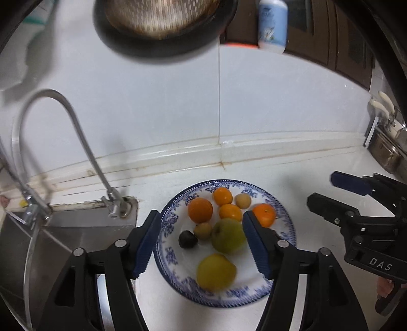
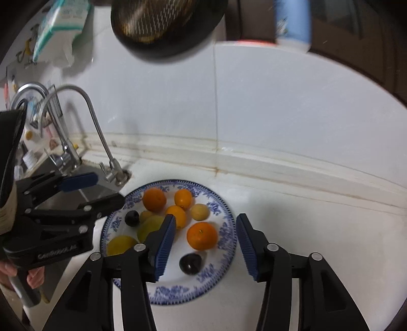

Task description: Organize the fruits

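Note:
A blue-and-white patterned plate (image 1: 168, 224) sits on the white counter and holds several fruits. Among them are oranges (image 1: 200, 210), a green apple (image 1: 227, 235), a yellow-green apple (image 1: 216, 272), a dark plum (image 1: 187, 239) and small tan fruits (image 1: 243, 200). My left gripper (image 1: 201, 213) hovers open over the plate's left half and grips nothing. My right gripper (image 2: 206, 216) is open over the plate's (image 2: 223, 203) right half, above an orange (image 2: 202, 235) and a second plum (image 2: 190, 263). Each view shows the other gripper open to the side: right (image 1: 320, 186), left (image 2: 110, 188).
A steel sink (image 1: 76, 229) with a curved faucet (image 1: 76, 127) lies just left of the plate. A black-rimmed strainer (image 1: 162, 23) and a blue bottle (image 1: 272, 25) hang above on the white tiled wall. A metal container (image 1: 386, 152) stands at the far right.

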### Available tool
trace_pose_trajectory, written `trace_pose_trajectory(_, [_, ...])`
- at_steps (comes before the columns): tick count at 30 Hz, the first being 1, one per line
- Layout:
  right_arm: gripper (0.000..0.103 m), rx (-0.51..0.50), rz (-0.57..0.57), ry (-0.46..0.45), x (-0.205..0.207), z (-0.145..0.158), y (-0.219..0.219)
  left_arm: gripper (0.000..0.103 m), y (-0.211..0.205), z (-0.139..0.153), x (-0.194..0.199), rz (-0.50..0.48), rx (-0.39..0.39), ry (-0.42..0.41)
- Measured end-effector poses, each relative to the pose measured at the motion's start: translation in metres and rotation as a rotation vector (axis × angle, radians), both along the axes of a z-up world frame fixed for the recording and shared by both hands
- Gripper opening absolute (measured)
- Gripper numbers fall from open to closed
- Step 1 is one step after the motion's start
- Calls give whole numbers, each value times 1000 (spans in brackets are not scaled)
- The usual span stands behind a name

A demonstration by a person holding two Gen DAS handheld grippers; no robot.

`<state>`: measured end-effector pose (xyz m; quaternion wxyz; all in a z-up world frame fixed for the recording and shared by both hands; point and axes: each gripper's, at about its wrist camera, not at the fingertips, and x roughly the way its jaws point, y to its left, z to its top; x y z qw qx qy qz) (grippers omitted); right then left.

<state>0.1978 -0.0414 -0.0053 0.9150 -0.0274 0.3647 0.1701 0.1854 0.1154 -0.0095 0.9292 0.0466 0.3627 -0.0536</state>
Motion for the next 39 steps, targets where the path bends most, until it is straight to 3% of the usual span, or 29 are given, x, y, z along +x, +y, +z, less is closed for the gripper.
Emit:
trace_pose_trajectory(4, [69, 4, -62, -56, -32, 15, -17, 73, -9, 14, -29, 34, -9, -45])
trace_pose_trajectory(6, [71, -4, -91, -77, -49, 21, -27, 81, -15, 18, -44, 52, 8, -66])
trace_pose_trajectory(14, [78, -26, -151, -127, -101, 34, -59, 93, -39, 31, -105, 89, -29, -134])
trace_pose_trajectory(39, [80, -6, -162, -207, -248, 71, -121, 101, -92, 64, -248, 91, -13, -223])
